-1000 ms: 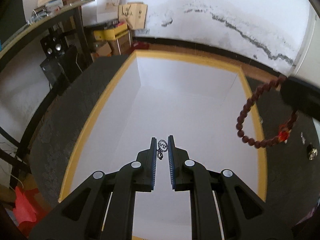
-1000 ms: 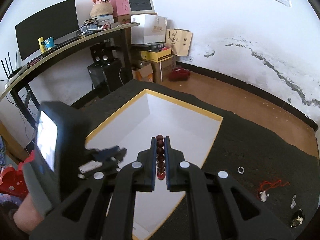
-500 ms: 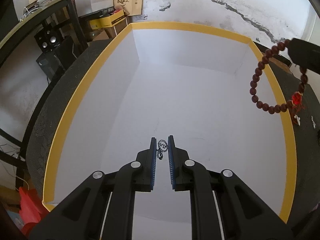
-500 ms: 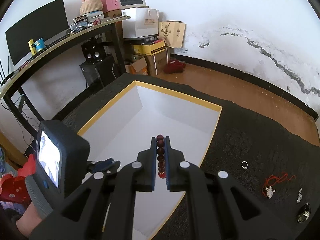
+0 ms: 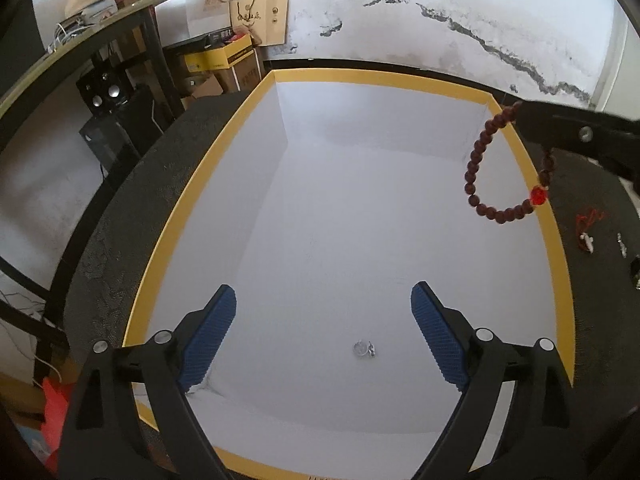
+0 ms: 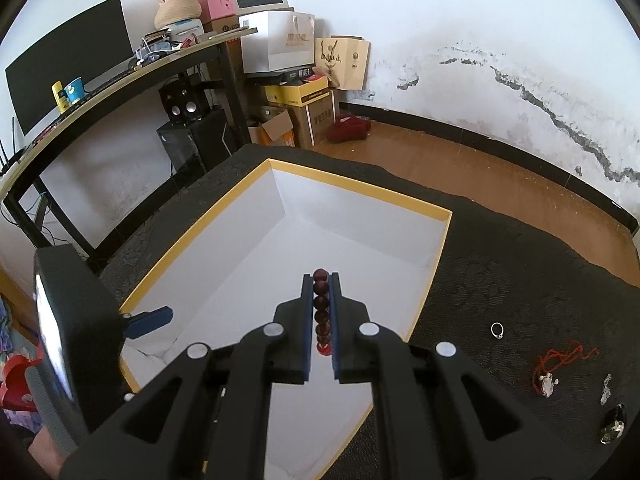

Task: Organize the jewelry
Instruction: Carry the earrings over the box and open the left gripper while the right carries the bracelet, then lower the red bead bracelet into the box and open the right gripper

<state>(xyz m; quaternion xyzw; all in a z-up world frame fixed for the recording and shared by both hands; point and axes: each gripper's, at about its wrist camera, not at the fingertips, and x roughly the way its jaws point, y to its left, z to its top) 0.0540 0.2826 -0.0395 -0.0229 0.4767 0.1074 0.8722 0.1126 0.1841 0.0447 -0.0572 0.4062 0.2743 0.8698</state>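
Note:
A white box with a yellow rim [image 5: 192, 184] sits on a dark mat; it also shows in the right wrist view [image 6: 360, 186]. My left gripper [image 5: 323, 300] is open over the box. A small silver charm [image 5: 363, 349] lies on the box floor between its fingers. My right gripper [image 6: 321, 280] is shut on a dark red bead bracelet [image 6: 321, 308]. In the left wrist view the bracelet [image 5: 478, 172] hangs from it over the box's right rim.
On the mat right of the box lie a silver ring [image 6: 497, 330], a red cord with a pendant [image 6: 556, 364], a small pale piece [image 6: 606, 394] and a dark piece [image 6: 612, 428]. A desk with clutter [image 6: 120, 68] and cartons [image 6: 304, 108] stand beyond the mat.
My left gripper has opened and let the silver charm go; it now lies on the box floor. The right gripper has held the bracelet throughout and come over the box's right rim.

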